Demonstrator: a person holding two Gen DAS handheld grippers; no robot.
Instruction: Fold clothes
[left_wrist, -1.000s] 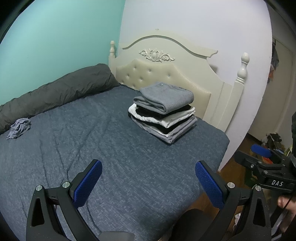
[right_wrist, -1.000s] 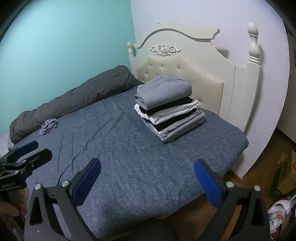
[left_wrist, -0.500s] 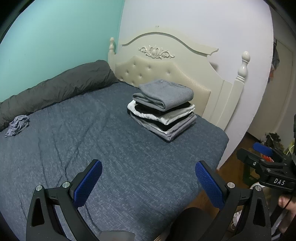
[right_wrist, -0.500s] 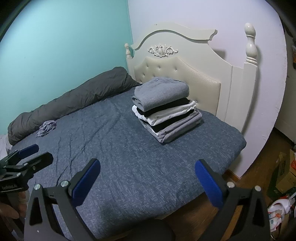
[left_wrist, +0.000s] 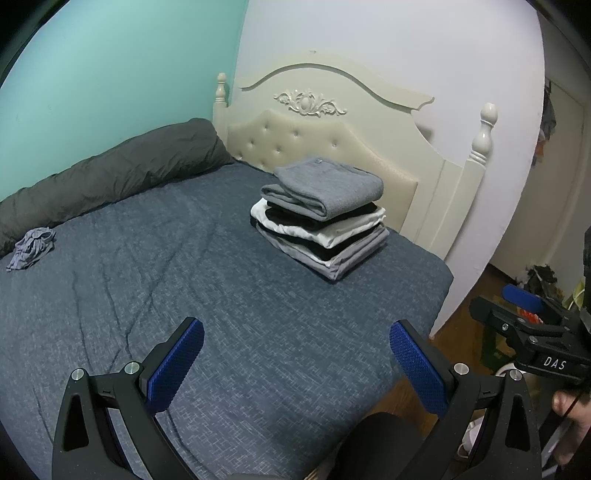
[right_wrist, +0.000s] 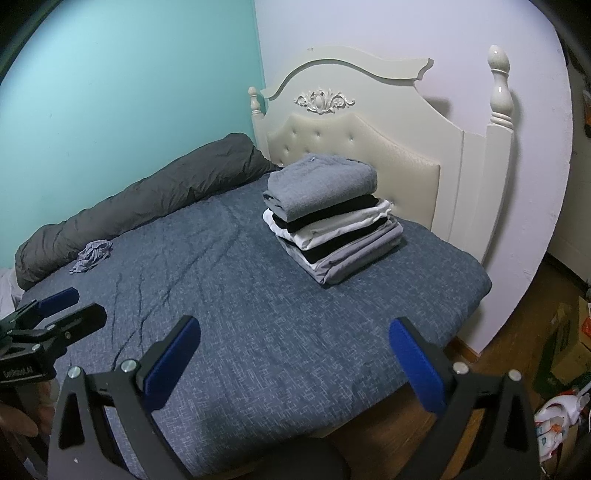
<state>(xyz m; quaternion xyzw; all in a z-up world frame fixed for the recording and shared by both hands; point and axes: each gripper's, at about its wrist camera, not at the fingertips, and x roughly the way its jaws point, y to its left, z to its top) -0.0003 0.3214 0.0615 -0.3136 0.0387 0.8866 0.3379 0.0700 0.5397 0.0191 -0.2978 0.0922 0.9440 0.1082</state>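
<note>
Nearest me, my left gripper (left_wrist: 295, 350) hangs above the bed's near edge, its blue-padded jaws spread wide with nothing between them. My right gripper (right_wrist: 293, 349) is equally wide and holds nothing. Beyond them lies the blue-grey bedspread (left_wrist: 184, 288). Farther off, a neat stack of folded clothes (left_wrist: 325, 218) rests near the cream headboard (left_wrist: 332, 125). One crumpled grey garment (left_wrist: 31, 249) lies far left, beside a rolled dark duvet (left_wrist: 110, 173).
</note>
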